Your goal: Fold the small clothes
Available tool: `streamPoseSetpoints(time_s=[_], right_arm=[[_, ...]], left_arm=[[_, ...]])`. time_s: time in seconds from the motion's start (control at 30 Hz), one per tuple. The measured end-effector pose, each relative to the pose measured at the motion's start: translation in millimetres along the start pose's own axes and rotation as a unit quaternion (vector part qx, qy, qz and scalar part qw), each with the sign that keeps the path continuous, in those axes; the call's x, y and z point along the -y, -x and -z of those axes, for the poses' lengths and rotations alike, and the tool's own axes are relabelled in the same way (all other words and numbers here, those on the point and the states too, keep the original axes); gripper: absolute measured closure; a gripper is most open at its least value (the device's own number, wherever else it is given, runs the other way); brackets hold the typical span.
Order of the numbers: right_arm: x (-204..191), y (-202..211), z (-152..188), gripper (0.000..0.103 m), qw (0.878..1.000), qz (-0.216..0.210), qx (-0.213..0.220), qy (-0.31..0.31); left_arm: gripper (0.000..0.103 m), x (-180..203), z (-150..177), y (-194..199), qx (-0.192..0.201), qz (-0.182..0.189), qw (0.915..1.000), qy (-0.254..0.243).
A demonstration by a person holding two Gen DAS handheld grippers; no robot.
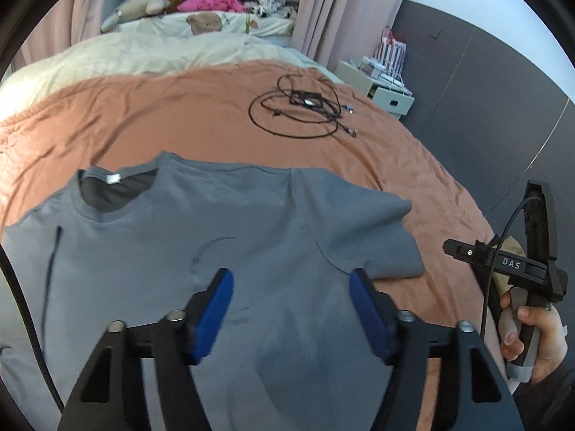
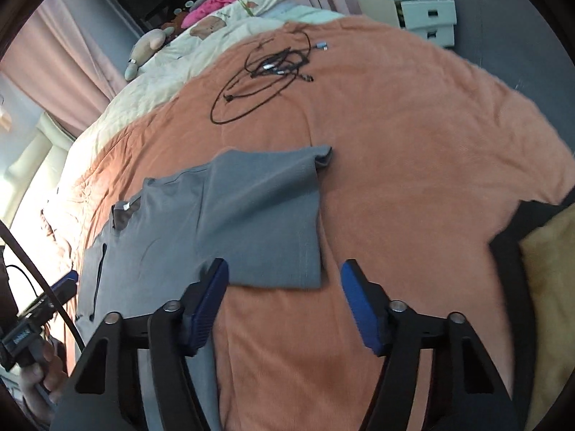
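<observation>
A grey T-shirt (image 1: 201, 237) lies flat, front up, on the orange bedspread (image 1: 179, 115), collar toward the far side. Its right sleeve (image 2: 266, 222) is spread out flat. My left gripper (image 1: 291, 280) is open and empty, hovering over the shirt's chest. My right gripper (image 2: 284, 273) is open and empty, above the hem of the right sleeve and the bedspread (image 2: 413, 165) beside it. The right gripper's body also shows in the left wrist view (image 1: 503, 262), held in a hand off the shirt's right side. The left gripper shows in the right wrist view at the left edge (image 2: 64, 287).
A coil of black cables (image 1: 302, 107) lies on the bedspread beyond the shirt; it also shows in the right wrist view (image 2: 266, 72). A cream duvet (image 1: 143, 50) and soft toys are farther back. A white drawer unit (image 2: 424, 10) stands beside the bed. A yellow cushion (image 2: 550, 287) is at right.
</observation>
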State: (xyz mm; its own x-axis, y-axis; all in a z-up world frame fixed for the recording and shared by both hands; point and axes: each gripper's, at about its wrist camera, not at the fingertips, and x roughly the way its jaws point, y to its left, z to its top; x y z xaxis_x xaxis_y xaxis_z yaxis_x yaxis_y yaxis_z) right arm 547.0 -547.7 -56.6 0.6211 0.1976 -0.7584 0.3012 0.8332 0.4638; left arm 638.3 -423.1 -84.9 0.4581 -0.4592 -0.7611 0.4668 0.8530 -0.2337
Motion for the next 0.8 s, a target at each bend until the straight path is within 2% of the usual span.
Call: streamPoseSetpoints(time_s=[0.13,0.17,0.2,0.37,0.47,0.67,0.8], right_arm=[[13.6,-26.7,-15.4,0.052,1.0,-0.004,-0.012,-0.016],[15.6,-31.7,-17.4,0.057,1.0,-0.007,-0.014,-0.022],[18.2,-35.9,-19.5,0.062,0.999,-0.011,-0.017,-0.027],[28.0,-47.8,-21.5,0.065,0.998,-0.036,-0.024,-0.047],[31.6,-54.5,-20.5,0.065,0.998,-0.02,-0.032,-0.043],[40.7,-64.2,-21.6,0.066,0.997,-0.036,-0.036,-0.06],[46.6,-71.2,-28.2,0.078,0.996,-0.049,-0.029,-0.076]], left_arm=[[0.054,2.3,-6.7,-30.0,-0.016,0.005,0.9999,0.003],[0.055,3.2,-8.0,-34.8,-0.018,0.005,0.9998,0.002],[0.055,4.0,-8.8,-40.8,-0.021,0.006,0.9998,0.001],[0.057,6.8,-10.3,-66.7,-0.034,0.01,0.9994,-0.003],[0.059,9.7,-10.3,-80.8,-0.041,0.013,0.9991,-0.007],[0.079,16.7,-9.5,-105.2,-0.059,0.018,0.998,-0.012],[0.088,18.7,-7.0,-124.9,-0.08,0.01,0.9967,-0.014]])
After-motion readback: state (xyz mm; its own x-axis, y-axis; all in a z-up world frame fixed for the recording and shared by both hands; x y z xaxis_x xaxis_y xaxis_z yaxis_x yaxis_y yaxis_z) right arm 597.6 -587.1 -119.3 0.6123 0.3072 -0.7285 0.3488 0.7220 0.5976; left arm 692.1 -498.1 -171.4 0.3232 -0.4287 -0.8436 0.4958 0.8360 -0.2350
